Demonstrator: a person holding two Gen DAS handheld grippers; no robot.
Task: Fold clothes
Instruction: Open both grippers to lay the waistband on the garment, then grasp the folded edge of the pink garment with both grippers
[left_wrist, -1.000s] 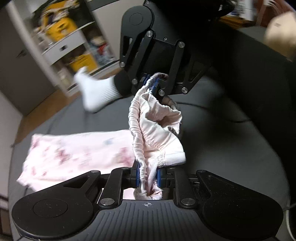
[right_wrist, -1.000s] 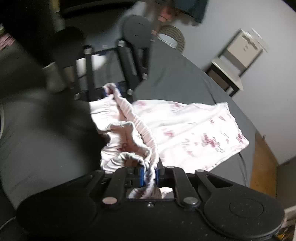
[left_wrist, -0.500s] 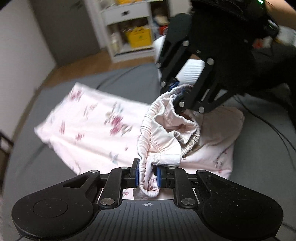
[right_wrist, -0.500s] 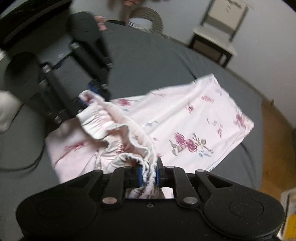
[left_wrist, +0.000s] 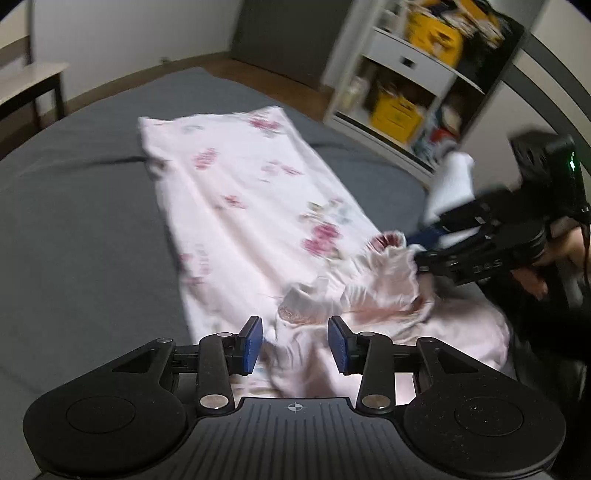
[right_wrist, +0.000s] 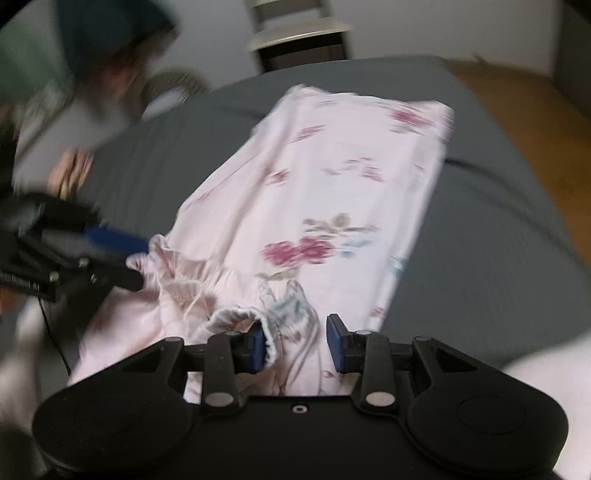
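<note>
A pale pink garment with red flower prints (left_wrist: 251, 192) (right_wrist: 332, 192) lies lengthwise on the dark grey bed, its elastic waistband (left_wrist: 373, 280) (right_wrist: 207, 280) bunched at the near end. My left gripper (left_wrist: 295, 343) stands open over the near waistband edge, cloth lying loose between the blue pads. My right gripper (right_wrist: 295, 341) is open too, with the gathered waistband touching its left pad (right_wrist: 258, 347). Each gripper appears in the other's view, the right gripper (left_wrist: 476, 247) and the left gripper (right_wrist: 74, 258), at opposite ends of the waistband.
The grey bed (left_wrist: 81, 221) spreads around the garment. A white shelf unit (left_wrist: 413, 74) with yellow boxes stands beyond the bed. A white sock (left_wrist: 450, 184) shows by the right gripper. A pale chair (right_wrist: 295, 33) stands past the bed's far end, wooden floor (right_wrist: 517, 103) to its right.
Both grippers have opened and let go of the waistband, which dropped onto the garment. The two grippers have moved apart and both views swung to look along the garment.
</note>
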